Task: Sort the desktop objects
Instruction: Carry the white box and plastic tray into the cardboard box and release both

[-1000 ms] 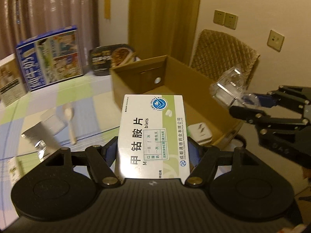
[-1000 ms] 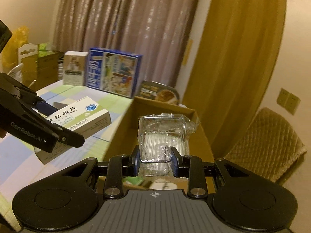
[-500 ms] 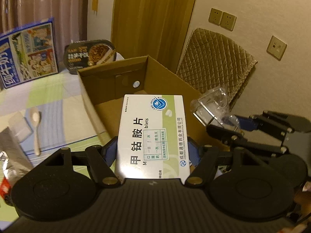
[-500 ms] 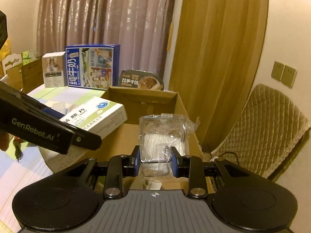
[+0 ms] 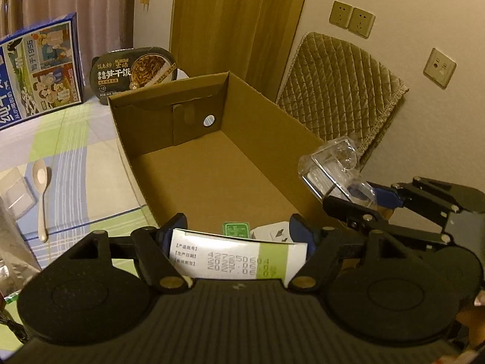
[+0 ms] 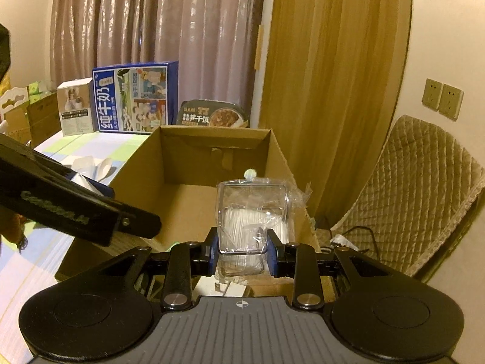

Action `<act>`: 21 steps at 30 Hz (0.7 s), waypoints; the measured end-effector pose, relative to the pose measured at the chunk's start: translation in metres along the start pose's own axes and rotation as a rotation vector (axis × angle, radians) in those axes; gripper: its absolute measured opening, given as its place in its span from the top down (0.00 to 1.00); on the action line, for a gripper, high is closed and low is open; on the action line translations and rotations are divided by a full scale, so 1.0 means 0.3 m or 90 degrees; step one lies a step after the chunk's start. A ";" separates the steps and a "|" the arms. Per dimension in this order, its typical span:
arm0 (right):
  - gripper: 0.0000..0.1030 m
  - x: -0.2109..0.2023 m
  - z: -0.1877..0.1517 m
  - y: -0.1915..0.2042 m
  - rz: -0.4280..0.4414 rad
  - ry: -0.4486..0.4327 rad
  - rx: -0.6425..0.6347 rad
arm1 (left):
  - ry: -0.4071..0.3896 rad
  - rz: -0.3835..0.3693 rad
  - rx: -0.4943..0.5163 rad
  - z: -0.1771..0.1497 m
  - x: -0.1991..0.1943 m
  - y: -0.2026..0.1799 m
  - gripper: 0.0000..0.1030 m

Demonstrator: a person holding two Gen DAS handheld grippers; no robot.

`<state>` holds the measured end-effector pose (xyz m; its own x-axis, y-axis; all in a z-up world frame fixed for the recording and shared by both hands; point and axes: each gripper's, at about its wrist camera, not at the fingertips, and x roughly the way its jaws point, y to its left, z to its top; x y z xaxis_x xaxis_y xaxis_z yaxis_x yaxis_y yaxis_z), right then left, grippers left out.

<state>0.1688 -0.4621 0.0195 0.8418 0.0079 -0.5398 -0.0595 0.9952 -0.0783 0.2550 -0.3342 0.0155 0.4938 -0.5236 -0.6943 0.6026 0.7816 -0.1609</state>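
Observation:
An open cardboard box (image 5: 212, 163) stands on the table; it also shows in the right wrist view (image 6: 212, 157). My left gripper (image 5: 238, 230) is over the box's near end, with a white and green medicine box (image 5: 236, 257) between its jaws, tipped so only its end face shows. I cannot tell whether the jaws still grip it. My right gripper (image 6: 242, 254) is shut on a clear plastic box of cotton swabs (image 6: 253, 212) above the box's right rim; it also shows in the left wrist view (image 5: 333, 170). A white adapter (image 5: 272, 232) and a green item (image 5: 235, 229) lie inside.
A spoon (image 5: 41, 188) and a clear tray (image 5: 15, 194) lie on the checked tablecloth left of the box. A blue milk carton (image 6: 135, 97) and a black meal bowl (image 6: 212, 115) stand behind it. A quilted chair (image 6: 418, 188) is on the right.
The medicine box has tipped forward and down between the left jaws, now showing only its end face. Both grippers have moved closer over the cardboard box.

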 end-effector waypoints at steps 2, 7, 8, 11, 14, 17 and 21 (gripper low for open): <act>0.73 0.004 -0.003 0.004 0.002 0.001 0.000 | -0.004 0.001 0.005 -0.010 -0.016 0.001 0.29; 0.73 0.008 -0.002 0.017 0.006 0.001 -0.001 | -0.030 -0.001 0.011 -0.021 -0.067 0.003 0.32; 0.73 0.007 -0.002 0.020 0.007 0.000 -0.001 | -0.035 -0.005 0.011 -0.020 -0.076 0.006 0.32; 0.73 0.006 0.001 0.026 0.009 -0.002 -0.001 | -0.041 0.007 0.017 -0.016 -0.092 0.014 0.32; 0.73 0.007 -0.001 0.032 0.011 -0.001 -0.004 | -0.043 0.014 0.014 -0.016 -0.109 0.026 0.32; 0.73 0.007 -0.002 0.034 0.017 0.001 0.005 | -0.046 0.025 0.013 -0.021 -0.123 0.038 0.32; 0.67 0.000 0.002 0.031 0.033 -0.011 0.031 | -0.043 0.029 0.006 -0.036 -0.132 0.055 0.32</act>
<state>0.1685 -0.4527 0.0191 0.8472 0.0612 -0.5278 -0.0776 0.9969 -0.0089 0.2386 -0.2969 0.0329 0.5611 -0.5097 -0.6522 0.5849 0.8017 -0.1234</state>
